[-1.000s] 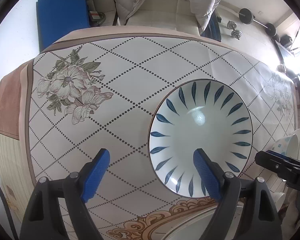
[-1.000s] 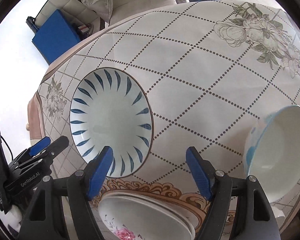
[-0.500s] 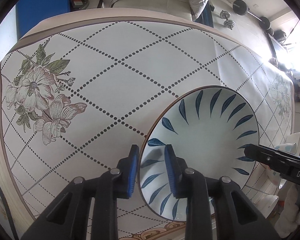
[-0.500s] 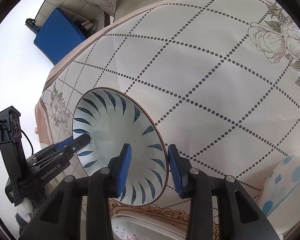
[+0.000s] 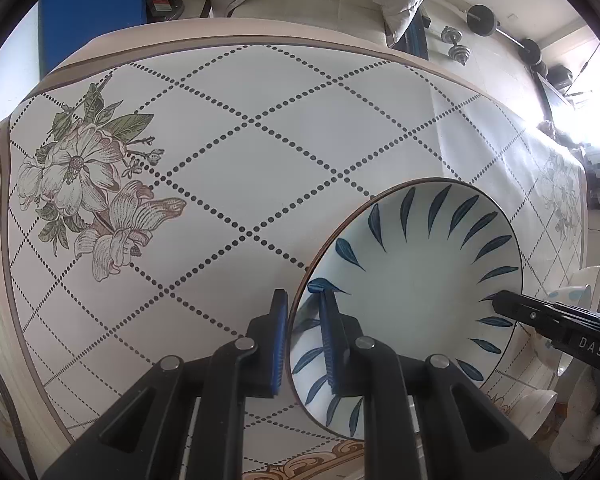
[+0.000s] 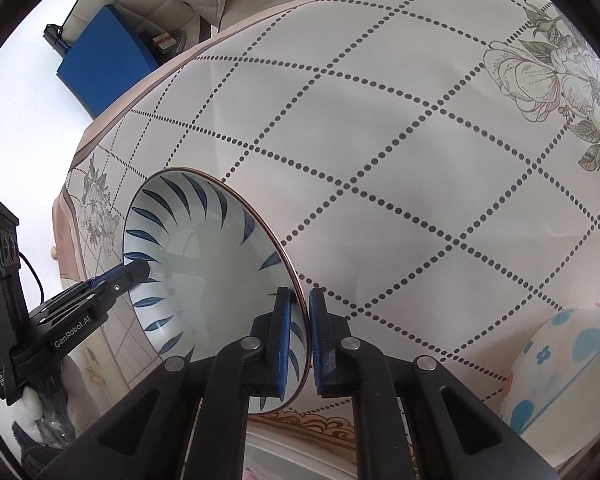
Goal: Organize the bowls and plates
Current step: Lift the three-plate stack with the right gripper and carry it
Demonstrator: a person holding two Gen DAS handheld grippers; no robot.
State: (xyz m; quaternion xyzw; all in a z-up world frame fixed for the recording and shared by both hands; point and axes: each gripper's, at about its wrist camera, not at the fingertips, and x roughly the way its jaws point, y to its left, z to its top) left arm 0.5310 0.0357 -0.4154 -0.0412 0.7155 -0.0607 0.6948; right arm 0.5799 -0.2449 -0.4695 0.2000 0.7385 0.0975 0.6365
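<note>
- The left gripper (image 5: 303, 322) is pinching the plate (image 5: 412, 292) by its left rim, one blue pad outside the rim and one on the inner face; its jaws have just been closing on that rim and are now almost together.
- The right gripper (image 6: 300, 320) is clamping the opposite rim of the same plate (image 6: 204, 264), one pad inside and one outside, the jaws having just closed to a narrow gap with the rim between them.
- The plate, white with blue leaf strokes round its border and a thin brown edge, is sitting over the near middle of the table (image 5: 228, 152), held from both sides; whether it is resting on the cloth or lifted off it, I cannot tell.
- In the left view the tip of the right gripper (image 5: 504, 300) is showing at the plate's right edge; in the right view the left gripper (image 6: 138, 270) is reaching in at the plate's left edge.
- A bowl (image 6: 572, 368) with blue spots is standing at the right, apart from the plate.
- More white dishes (image 5: 536, 408) are lying near the table's front edge, partly hidden.
- The tablecloth is showing a dotted diamond grid and a flower print (image 5: 88, 188).
</note>
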